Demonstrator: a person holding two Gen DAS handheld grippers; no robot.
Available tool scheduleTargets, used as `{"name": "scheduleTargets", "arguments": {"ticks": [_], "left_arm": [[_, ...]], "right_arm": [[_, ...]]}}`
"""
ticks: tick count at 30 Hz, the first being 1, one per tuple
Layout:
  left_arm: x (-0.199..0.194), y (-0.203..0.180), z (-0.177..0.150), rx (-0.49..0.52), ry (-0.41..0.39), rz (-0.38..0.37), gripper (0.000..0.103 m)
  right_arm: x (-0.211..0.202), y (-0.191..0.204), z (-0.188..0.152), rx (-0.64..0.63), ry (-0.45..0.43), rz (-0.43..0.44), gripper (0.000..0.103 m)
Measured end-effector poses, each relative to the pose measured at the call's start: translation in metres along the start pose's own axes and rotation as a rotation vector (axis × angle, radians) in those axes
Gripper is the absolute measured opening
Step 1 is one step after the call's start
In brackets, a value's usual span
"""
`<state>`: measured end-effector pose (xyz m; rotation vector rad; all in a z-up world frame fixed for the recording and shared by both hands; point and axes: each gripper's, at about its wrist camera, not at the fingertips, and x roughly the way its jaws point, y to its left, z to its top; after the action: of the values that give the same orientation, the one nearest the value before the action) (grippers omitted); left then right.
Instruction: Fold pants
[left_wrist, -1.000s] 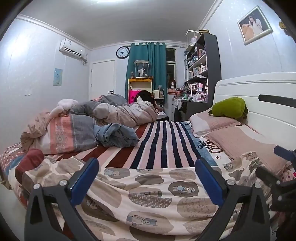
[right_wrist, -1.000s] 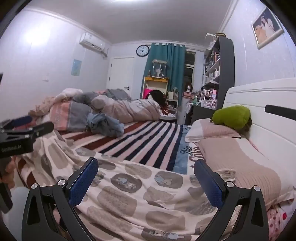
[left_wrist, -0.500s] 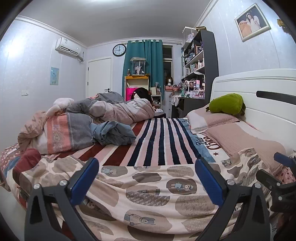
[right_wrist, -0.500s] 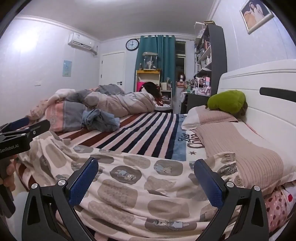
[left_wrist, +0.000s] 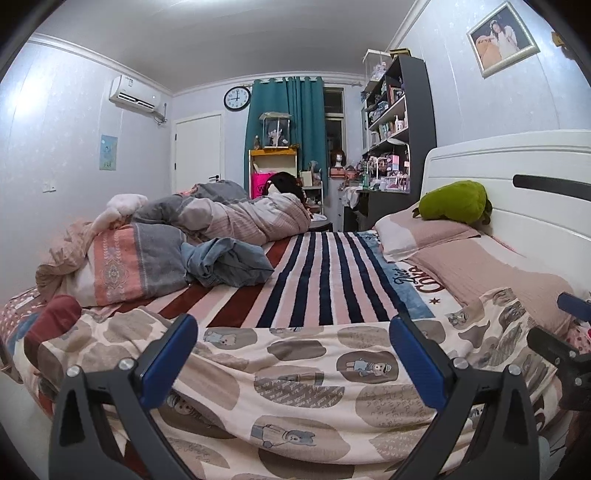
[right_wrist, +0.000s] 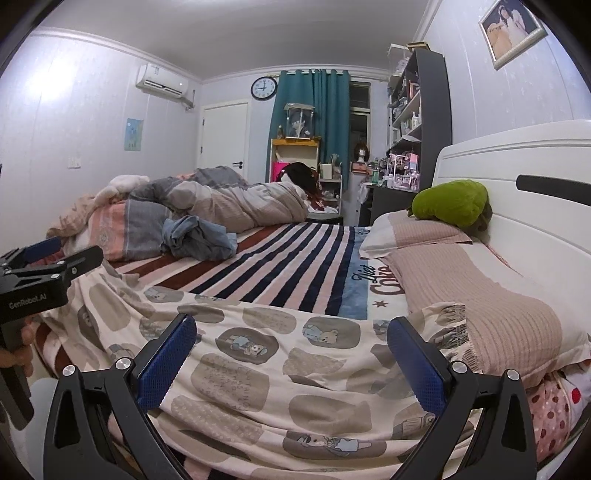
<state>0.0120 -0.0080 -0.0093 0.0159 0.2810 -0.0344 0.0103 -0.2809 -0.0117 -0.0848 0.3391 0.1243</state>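
Both the left tool (left_wrist: 291, 354) and right tool (right_wrist: 291, 354) are hovering released over the patterned pants (right_wrist: 280, 365), which are lying spread across the bed's (right_wrist: 295, 258) near edge for folding.

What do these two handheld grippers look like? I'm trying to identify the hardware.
Both the left gripper and the right gripper have black angular frames with silver bolts and textured blue pads on the fingers. From the right camera, the left gripper's black body carries white "GenRobot.AI" lettering. No cables or sleeves show.
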Motion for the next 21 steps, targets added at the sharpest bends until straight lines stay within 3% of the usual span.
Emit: {"name": "scheduleTargets", "arguments": {"ticks": [6,12,21], "left_arm": [[-0.0001,-0.0004,-0.002,0.002,0.004,0.003,0.102],[-0.0015,-0.0013,-0.0036,0.002,-0.003,-0.01,0.102],[-0.0015,-0.0001,-0.005,-0.019,0.015,-0.031,0.102]], "right_arm": [[-0.0024,-0.0021,0.0003,-0.001,-0.009,-0.001,0.102],[-0.005,-0.0033,0.0003,0.038,-0.01,0.054,0.103],[-0.0027,-0.0034,-0.0024,0.038,0.017,0.046,0.103]]}}
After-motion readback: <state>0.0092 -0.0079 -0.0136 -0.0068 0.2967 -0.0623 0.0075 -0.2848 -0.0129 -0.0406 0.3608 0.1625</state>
